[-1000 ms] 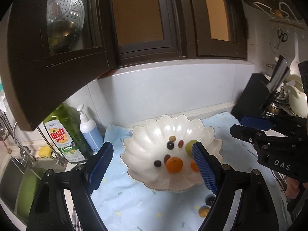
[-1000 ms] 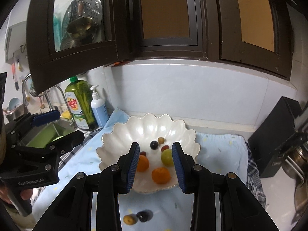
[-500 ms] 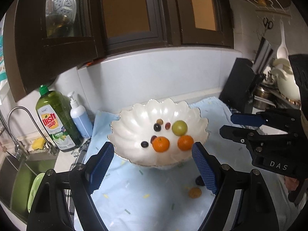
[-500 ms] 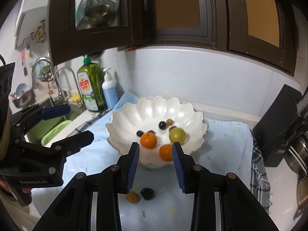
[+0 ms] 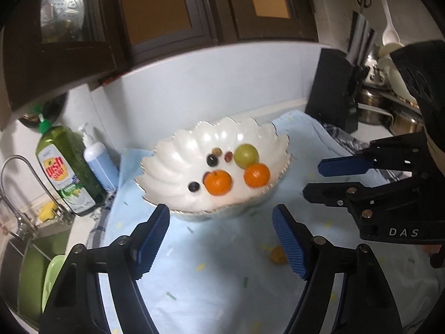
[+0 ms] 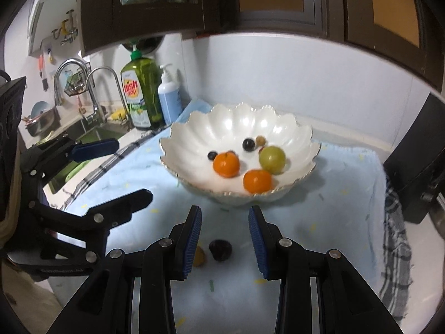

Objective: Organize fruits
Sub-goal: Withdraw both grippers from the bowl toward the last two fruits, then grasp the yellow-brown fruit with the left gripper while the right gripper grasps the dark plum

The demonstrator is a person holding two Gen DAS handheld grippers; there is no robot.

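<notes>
The left hand-held gripper (image 5: pixel 221 239) hangs over the pale blue cloth (image 5: pixel 211 272) with its jaws fairly wide; they have just been closing a little, and nothing sits between them, only bare cloth. A small yellow-orange fruit (image 5: pixel 277 254) lies on the cloth just beside its right blue pad, partly hidden by it. The right hand-held gripper (image 6: pixel 224 236) hovers close by with its jaws narrower, holding nothing; a dark round fruit (image 6: pixel 220 249) rests on the cloth in the gap ahead of it, apart from both pads, and the yellow-orange one peeks out from behind its left finger. Just beyond both grippers stands the white scalloped bowl (image 6: pixel 194 128) on the same cloth, holding two oranges (image 6: pixel 226 164), a green round fruit (image 6: pixel 272 159) and a few small dark and reddish grapes (image 6: pixel 248 144). Farther back on the left of the bench, against the wall, stand a green dish soap bottle (image 6: pixel 141 94) and a blue pump dispenser (image 6: pixel 169 98), with the tap (image 6: pixel 105 89) and sink beside them. A black block (image 5: pixel 333 91) stands near the wall on the right.
</notes>
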